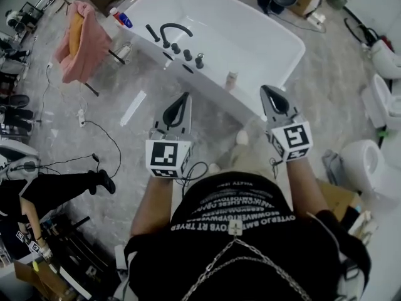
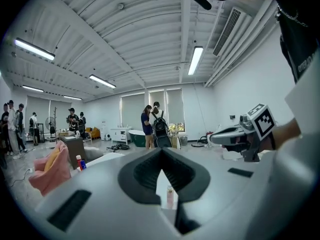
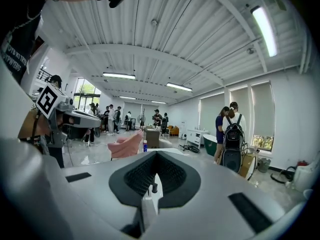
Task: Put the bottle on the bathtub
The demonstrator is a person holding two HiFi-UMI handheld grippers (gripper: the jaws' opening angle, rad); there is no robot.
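A small pale pink bottle (image 1: 232,80) stands upright on the near rim of the white bathtub (image 1: 263,33). In the left gripper view the bottle (image 2: 170,196) shows through the narrow slit between the jaws. My left gripper (image 1: 183,99) is held over the floor just short of the tub, left of the bottle, shut and empty. My right gripper (image 1: 268,91) is held to the right of the bottle, also shut with nothing in it. Neither gripper touches the bottle. The right gripper (image 3: 156,168) view looks across the tub rim toward a black knob (image 3: 154,187).
A black faucet with knobs (image 1: 175,35) sits on the tub's rim left of the bottle. A pink towel (image 1: 81,39) hangs on a rack at left, and two small bottles (image 1: 122,19) stand at the tub's corner. Toilets (image 1: 369,162) stand at right. Cables (image 1: 94,130) cross the floor.
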